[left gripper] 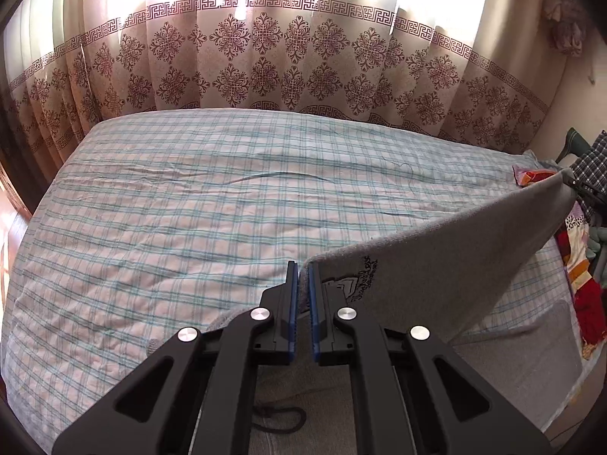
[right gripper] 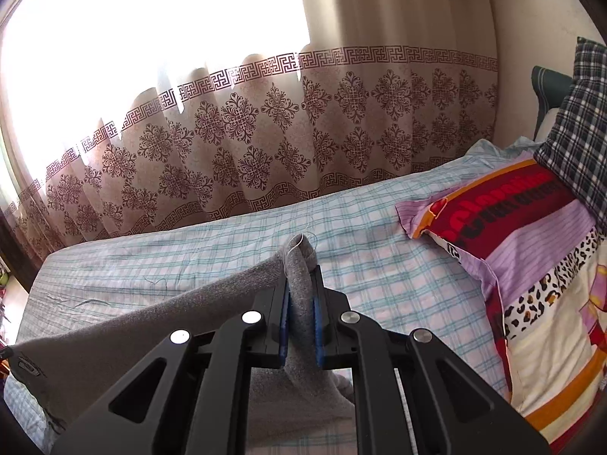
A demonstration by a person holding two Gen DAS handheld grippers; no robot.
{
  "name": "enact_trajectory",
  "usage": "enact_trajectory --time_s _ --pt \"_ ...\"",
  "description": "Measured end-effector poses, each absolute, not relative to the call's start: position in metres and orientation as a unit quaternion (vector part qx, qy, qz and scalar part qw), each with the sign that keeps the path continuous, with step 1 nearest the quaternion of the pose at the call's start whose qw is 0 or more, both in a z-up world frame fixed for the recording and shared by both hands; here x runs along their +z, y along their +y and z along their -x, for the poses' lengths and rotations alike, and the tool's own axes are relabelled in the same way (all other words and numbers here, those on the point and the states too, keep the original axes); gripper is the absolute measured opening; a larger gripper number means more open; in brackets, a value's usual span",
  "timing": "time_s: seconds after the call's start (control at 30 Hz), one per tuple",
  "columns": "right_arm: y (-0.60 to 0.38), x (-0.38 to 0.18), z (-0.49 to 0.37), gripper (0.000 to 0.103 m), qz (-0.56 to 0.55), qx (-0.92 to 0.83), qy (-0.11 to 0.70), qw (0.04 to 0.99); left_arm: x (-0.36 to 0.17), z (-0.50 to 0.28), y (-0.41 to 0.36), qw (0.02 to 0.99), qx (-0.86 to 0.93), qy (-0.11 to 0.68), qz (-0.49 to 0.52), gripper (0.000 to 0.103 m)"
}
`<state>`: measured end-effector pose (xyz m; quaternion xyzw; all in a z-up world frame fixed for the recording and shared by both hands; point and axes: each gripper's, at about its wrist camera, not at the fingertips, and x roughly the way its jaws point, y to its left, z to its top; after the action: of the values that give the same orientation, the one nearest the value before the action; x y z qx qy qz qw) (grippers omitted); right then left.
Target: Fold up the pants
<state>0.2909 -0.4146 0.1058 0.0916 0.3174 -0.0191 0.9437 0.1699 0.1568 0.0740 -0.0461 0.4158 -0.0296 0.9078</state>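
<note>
My left tongs (left gripper: 301,276) and right tongs (right gripper: 301,284) each pinch an end of the pants (left gripper: 436,265), whose edge stretches between them above the bed (left gripper: 170,208), the rest trailing down onto it below me. The curtain (left gripper: 284,57) hangs behind the bed's far side. Pillows (right gripper: 531,250) lie on the bed to my right.
</note>
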Motion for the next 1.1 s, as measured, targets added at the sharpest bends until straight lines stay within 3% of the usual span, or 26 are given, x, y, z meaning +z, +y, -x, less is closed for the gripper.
enact_trajectory --time_s 0.47,0.9,1.1 --pt "-0.462 0.065 -0.148 0.009 -0.15 -0.031 0.334 0.93 0.05 -0.059 0.129 0.89 -0.079 0.448 0.014 0.005" --pt "-0.481 0.044 -0.03 0.009 -0.197 -0.045 0.315 0.927 0.021 -0.003 0.116 0.868 -0.13 0.479 -0.008 0.005" --pt "-0.48 0.02 0.003 0.009 -0.175 -0.068 0.353 0.917 -0.006 0.01 0.115 0.854 -0.142 0.501 -0.003 0.005"
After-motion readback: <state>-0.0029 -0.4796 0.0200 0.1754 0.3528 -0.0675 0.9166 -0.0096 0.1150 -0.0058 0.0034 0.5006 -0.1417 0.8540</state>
